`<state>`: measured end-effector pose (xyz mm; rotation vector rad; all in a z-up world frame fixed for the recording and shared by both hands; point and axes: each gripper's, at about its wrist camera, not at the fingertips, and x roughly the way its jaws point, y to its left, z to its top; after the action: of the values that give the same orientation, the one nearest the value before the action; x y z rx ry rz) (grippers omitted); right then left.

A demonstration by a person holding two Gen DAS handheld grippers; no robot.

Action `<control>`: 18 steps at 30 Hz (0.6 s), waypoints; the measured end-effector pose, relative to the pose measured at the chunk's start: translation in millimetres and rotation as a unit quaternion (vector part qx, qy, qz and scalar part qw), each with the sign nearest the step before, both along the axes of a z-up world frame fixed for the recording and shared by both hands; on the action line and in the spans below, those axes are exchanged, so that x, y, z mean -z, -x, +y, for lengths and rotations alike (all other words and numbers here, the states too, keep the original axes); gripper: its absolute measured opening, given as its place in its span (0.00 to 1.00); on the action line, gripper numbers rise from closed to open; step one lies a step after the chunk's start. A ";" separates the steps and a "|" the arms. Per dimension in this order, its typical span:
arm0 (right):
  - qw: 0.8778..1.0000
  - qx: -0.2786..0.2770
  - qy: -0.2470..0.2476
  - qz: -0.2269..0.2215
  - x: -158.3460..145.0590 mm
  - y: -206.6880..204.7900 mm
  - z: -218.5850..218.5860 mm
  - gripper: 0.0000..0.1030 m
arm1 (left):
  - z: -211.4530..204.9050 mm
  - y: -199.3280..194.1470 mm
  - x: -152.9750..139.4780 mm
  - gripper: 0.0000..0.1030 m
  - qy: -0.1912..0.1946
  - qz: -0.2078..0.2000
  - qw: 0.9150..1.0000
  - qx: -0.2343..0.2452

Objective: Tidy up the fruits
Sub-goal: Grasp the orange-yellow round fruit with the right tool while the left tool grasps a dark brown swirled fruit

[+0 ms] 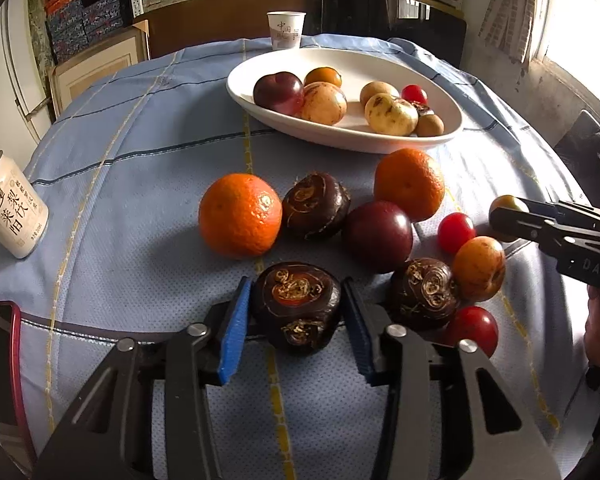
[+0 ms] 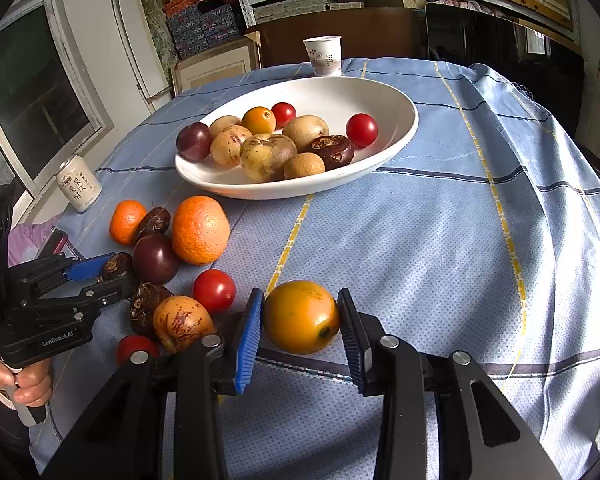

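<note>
Left gripper (image 1: 296, 320) has its blue pads (image 1: 236, 332) closed in tight against both sides of a dark water chestnut (image 1: 298, 314), narrow gap, chestnut sitting on the blue checked tablecloth (image 1: 140, 184) between the jaws. Right gripper (image 2: 300, 320) is also nearly closed, pads (image 2: 249, 340) pressing both sides of a small yellow-orange fruit (image 2: 301, 316) that rests on the cloth. A hand (image 2: 24, 384) is wrapped round the left gripper's handle in the right wrist view. Just right of the held chestnut lies a second water chestnut (image 1: 422, 294), touching a speckled orange fruit (image 1: 479, 268) and a cherry tomato (image 1: 474, 330). Behind these: a dark plum (image 1: 378, 236), another cherry tomato (image 1: 456, 232), a third water chestnut (image 1: 315, 205), all clustered close. Two mandarins flank that group, one on the left (image 1: 240, 215), one on the right (image 1: 409, 184). Farther back sits the white oval bowl (image 2: 396, 104), well apart from the loose pile, holding a plum (image 2: 194, 141), several tan speckled fruits (image 2: 267, 156), a small orange one (image 2: 259, 120), two cherry tomatoes (image 2: 361, 130), a water chestnut (image 2: 333, 151). Paper cup (image 2: 323, 55) stands behind the bowl at the table's far edge. A white drink can (image 1: 12, 212) stands at the left edge of the cloth, a red-cased phone (image 1: 4, 364) near the left corner.
</note>
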<state>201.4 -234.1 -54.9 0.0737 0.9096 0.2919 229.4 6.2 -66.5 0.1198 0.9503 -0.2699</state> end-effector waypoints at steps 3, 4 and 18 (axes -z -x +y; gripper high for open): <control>1.000 0.000 0.001 0.000 0.0 -0.1 0.1 0.37 | -2.8 0.8 0.3 0.42 -0.011 -0.003 1.000 0.000; 1.000 0.000 0.001 -0.001 0.3 -0.2 0.1 0.37 | -3.9 1.7 0.6 0.42 -0.015 -0.004 1.000 0.000; 1.000 -0.001 0.004 -0.004 -0.1 0.8 0.4 0.37 | -0.6 9.2 -6.5 0.41 -0.016 -0.024 1.000 -0.009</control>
<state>200.7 -233.7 -54.8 0.0639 0.9039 0.2889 220.2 5.6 -60.0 0.1462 0.9080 -0.2346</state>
